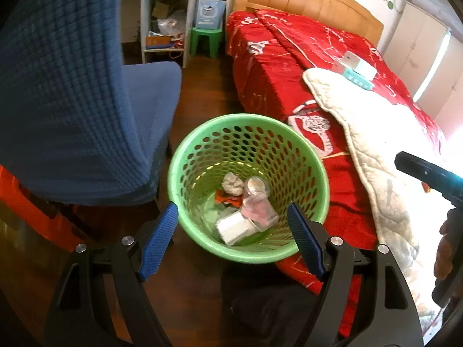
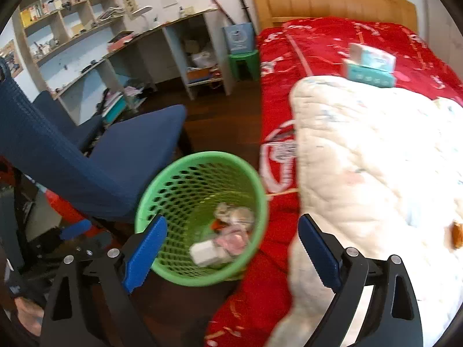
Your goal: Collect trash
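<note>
From your left wrist camera, your left gripper [image 1: 233, 231] hangs above the green basket [image 1: 185, 156] with its blue fingers [image 1: 159, 240] spread wide — nothing is held between them, and the near rim shows in the gap; the basket stands on the wooden floor [image 1: 202, 86], between the blue chair [image 1: 86, 101] and the side of the bed [image 1: 289, 66]; inside it, on the bottom, lie a crumpled paper ball [image 1: 231, 183], a clear plastic cup [image 1: 256, 188], a white box [image 1: 233, 227] toward the near wall and a pinkish wrapper [image 1: 257, 211] beside it; a white quilt [image 1: 376, 167] drapes over the bed's near edge, and your right gripper's black body [image 1: 425, 173] juts in at the right edge of the picture.

From your right wrist camera, somewhat blurred, your right gripper [image 2: 231, 248] also stands wide apart and empty — its left finger [image 2: 144, 254] overlaps the basket's [image 2: 260, 202] near rim, its right one sits over the quilt [image 2: 376, 159] at the bed's [image 2: 318, 40] edge; the trash shows in the basket's bottom, the white box [image 2: 204, 253] nearest; two boxes [image 2: 370, 66] rest stacked on the bed, at the quilt's far edge; an orange scrap [image 2: 457, 234] lies on the quilt near its right edge.
</note>
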{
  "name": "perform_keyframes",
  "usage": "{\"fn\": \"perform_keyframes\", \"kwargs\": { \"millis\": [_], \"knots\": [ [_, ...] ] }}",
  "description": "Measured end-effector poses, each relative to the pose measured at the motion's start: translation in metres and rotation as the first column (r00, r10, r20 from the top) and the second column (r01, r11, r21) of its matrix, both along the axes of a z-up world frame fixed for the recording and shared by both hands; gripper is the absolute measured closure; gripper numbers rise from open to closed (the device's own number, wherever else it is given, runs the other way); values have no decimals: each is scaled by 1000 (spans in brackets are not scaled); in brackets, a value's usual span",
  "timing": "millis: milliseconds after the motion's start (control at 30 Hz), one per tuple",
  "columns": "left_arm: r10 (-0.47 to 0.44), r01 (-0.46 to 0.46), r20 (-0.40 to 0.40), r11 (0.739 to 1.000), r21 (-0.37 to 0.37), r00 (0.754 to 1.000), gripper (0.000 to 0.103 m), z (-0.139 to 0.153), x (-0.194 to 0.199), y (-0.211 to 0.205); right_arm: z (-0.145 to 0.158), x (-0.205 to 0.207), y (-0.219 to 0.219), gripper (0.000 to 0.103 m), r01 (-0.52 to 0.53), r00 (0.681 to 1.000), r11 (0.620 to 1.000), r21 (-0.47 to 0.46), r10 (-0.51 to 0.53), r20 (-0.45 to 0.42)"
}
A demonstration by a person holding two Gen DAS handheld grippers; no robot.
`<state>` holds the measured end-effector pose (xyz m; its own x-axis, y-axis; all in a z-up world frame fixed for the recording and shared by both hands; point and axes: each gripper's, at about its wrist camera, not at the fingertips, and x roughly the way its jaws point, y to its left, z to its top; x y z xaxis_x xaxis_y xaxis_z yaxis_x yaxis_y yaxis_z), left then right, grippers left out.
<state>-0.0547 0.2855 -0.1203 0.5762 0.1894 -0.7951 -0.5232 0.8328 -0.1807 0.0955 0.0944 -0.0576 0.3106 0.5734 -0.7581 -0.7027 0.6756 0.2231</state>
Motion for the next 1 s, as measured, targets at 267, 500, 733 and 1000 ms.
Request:
{"fn": "perform_keyframes", "kwargs": {
  "millis": [267,500,733,1000],
  "knots": [
    [-69,69,4,998,13,998,25,8,21,-28,0,27,-81,13,142,989,989,-48,-140,40],
    [-126,126,-10,992,24,992,25,14,42,-54,2,64,-166,12,296,954,952,-81,-289,82],
    [-176,177,-22,984,19,984,24,18,68,-82,2,116,-254,12,444,894,891,-99,-432,123],
    [-262,263,-30,965,8,965,24,20,108,-124,-19,177,-312,12,485,875,863,-144,-476,92]
  ]
}}
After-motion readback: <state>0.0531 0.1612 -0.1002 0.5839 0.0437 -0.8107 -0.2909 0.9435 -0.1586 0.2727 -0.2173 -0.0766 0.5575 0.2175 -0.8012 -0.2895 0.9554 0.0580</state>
